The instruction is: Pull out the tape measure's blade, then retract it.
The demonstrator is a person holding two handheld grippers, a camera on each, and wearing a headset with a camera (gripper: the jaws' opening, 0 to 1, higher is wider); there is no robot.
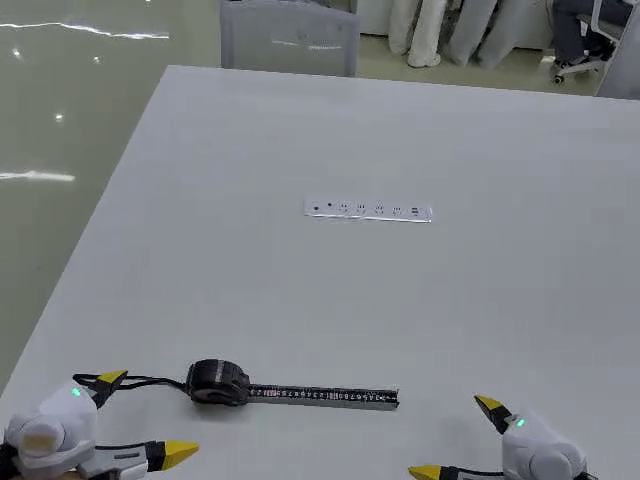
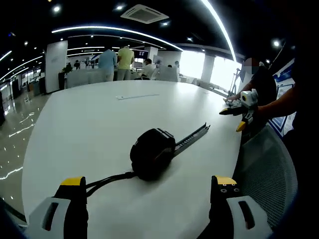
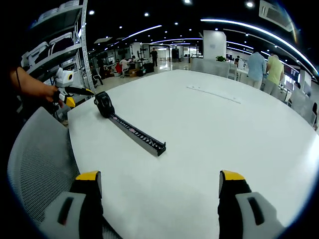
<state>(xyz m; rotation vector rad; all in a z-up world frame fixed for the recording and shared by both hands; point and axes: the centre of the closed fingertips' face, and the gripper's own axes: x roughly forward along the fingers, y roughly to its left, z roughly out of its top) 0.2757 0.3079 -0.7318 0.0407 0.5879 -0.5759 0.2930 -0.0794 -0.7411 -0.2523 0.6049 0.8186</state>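
**Fig.** Tape measure (image 1: 217, 381) lying on the desk (image 1: 400, 300) near its front edge, blade (image 1: 325, 395) extended flat toward my right gripper (image 1: 456, 437). My left gripper (image 1: 146, 415) sits near the case with its jaws apart, grasping nothing. The right gripper is likewise released and clear of the blade's hook end. Likely hazards, as I judge them: if the lock is freed while the case is unheld, the spring may whip the blade back and skid the case across the smooth desk. The black strap (image 1: 150, 380), trailing close to my left jaw tip, may snag a closing grasp.
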